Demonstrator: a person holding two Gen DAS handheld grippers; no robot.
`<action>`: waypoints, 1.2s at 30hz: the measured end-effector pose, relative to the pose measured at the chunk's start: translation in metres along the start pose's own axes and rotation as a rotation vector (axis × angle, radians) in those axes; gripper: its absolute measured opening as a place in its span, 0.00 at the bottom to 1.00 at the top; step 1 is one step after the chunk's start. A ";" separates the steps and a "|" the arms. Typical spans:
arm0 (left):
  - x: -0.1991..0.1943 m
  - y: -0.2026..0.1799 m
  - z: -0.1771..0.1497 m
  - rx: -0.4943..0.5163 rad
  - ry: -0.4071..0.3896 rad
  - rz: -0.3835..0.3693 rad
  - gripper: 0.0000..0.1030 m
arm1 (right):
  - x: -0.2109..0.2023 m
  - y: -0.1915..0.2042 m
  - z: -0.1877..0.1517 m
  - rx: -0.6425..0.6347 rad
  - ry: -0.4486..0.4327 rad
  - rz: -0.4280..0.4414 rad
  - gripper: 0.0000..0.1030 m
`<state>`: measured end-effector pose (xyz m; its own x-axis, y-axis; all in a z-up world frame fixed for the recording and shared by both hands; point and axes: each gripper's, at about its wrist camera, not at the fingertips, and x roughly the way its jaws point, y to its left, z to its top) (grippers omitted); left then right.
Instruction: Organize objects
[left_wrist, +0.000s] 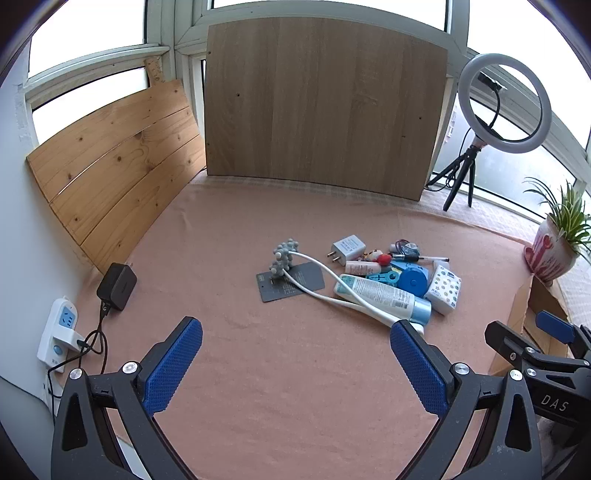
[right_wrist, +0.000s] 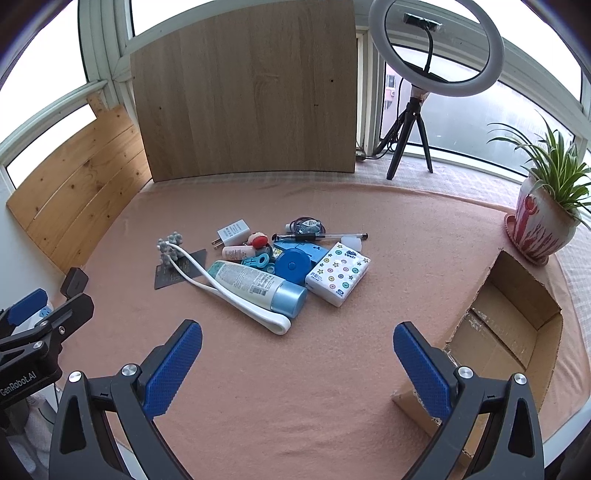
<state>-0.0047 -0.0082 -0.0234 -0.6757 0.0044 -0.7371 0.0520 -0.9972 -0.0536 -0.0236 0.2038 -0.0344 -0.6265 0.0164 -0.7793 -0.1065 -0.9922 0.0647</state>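
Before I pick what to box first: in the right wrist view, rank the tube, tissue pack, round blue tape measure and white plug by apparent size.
1. White lotion tube with blue cap
2. Patterned tissue pack
3. Round blue tape measure
4. White plug adapter, though it lies farther away, so that is unsure.

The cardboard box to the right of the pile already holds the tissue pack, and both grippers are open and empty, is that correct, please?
Not quite: the cardboard box holds nothing. The right wrist view shows the tissue pack still on the cloth in the pile. The left gripper and right gripper are indeed open and empty.
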 end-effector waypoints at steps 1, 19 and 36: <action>0.000 0.000 0.000 -0.002 0.000 -0.001 1.00 | 0.000 0.001 0.001 -0.003 -0.001 -0.002 1.00; 0.012 -0.005 0.007 0.013 0.018 -0.035 1.00 | 0.005 0.004 0.009 -0.010 0.009 -0.015 1.00; 0.031 -0.009 0.011 0.041 0.041 -0.050 1.00 | 0.015 0.001 0.006 0.004 0.017 -0.035 1.00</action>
<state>-0.0337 -0.0002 -0.0382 -0.6457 0.0565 -0.7615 -0.0118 -0.9979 -0.0640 -0.0380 0.2036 -0.0420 -0.6087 0.0494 -0.7919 -0.1312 -0.9906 0.0391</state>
